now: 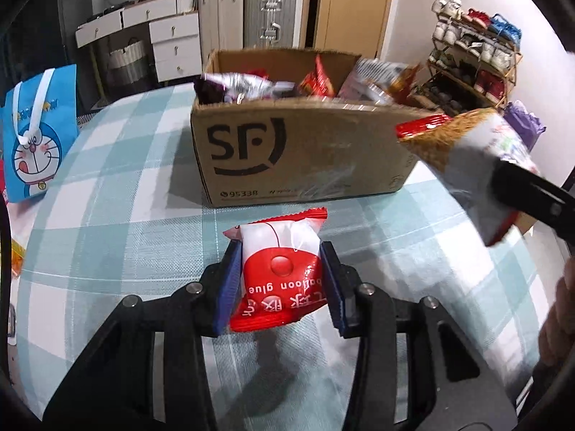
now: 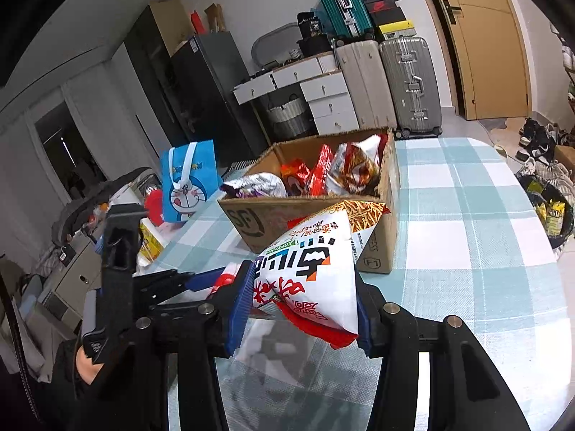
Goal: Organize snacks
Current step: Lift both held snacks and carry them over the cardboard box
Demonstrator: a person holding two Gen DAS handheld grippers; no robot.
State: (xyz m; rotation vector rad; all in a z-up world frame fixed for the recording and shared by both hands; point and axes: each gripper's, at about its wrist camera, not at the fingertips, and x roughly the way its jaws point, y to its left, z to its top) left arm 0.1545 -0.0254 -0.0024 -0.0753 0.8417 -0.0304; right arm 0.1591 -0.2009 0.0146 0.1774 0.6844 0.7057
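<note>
Box point(image 1: 305, 158), far side of desk point(image 1: 107, 215): several snack packs already inside. My left hand-held gripper point(image 1: 280, 280) pinches a red-and-white packet point(image 1: 278, 269); my right hand-held gripper point(image 2: 300, 301) pinches a chip bag point(image 2: 312, 269) (both near the box, not yet in). Two left to drop, as far as I see.

Left claw point(image 1: 280, 273), lower centre of its view, is clamped tight; right claw point(image 2: 300, 301) likewise, lower centre.
</note>
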